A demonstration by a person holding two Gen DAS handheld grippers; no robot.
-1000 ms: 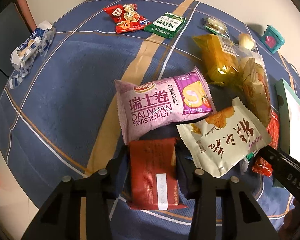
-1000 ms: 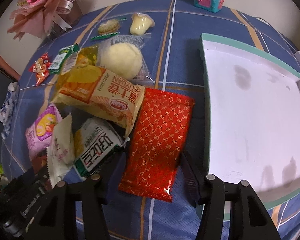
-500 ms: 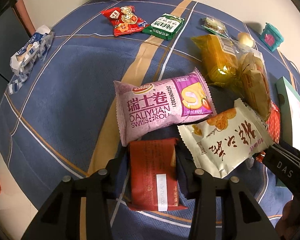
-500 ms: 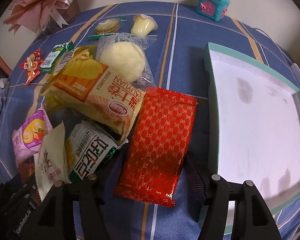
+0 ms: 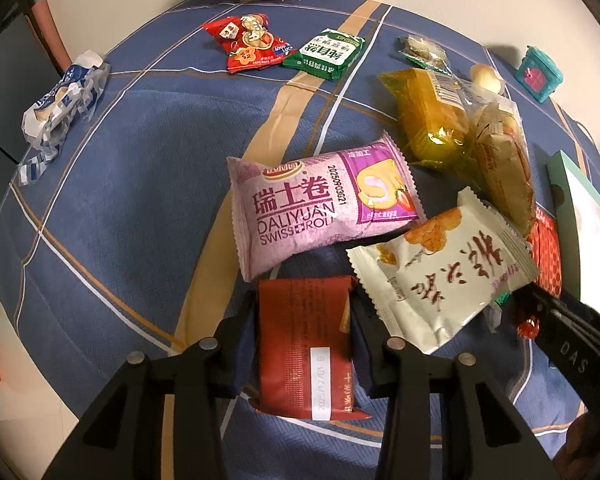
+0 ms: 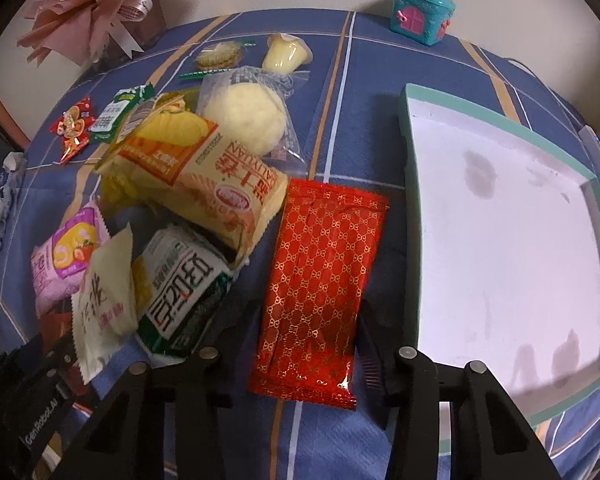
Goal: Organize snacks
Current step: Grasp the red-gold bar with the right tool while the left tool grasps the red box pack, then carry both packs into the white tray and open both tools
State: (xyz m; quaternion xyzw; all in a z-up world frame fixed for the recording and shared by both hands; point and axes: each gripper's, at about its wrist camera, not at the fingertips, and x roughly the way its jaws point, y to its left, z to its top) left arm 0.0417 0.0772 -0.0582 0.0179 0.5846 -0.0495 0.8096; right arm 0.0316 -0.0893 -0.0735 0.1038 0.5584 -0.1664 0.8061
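My left gripper [image 5: 304, 316] is shut on a dark red snack pack [image 5: 306, 344], its fingers pressed against both sides. Just beyond lie a pink Swiss roll pack [image 5: 320, 208] and a white pack [image 5: 444, 280]. My right gripper [image 6: 306, 320] straddles a shiny red patterned pack [image 6: 320, 276] lying on the cloth; gaps show between its fingers and the pack, so it is open. A teal-rimmed white tray [image 6: 414, 216] sits to the right, with nothing in it.
A pile of snacks lies left of the red pack: a yellow Swiss roll pack [image 6: 204, 172], a green-white pack [image 6: 180, 292], a wrapped bun [image 6: 244, 116]. A teal toy house [image 6: 420, 12] and pink bouquet [image 6: 92, 4] stand at the back.
The left gripper and its dark red pack have risen a little from the cloth. The right gripper has shifted slightly around the shiny red pack, which still lies flat.
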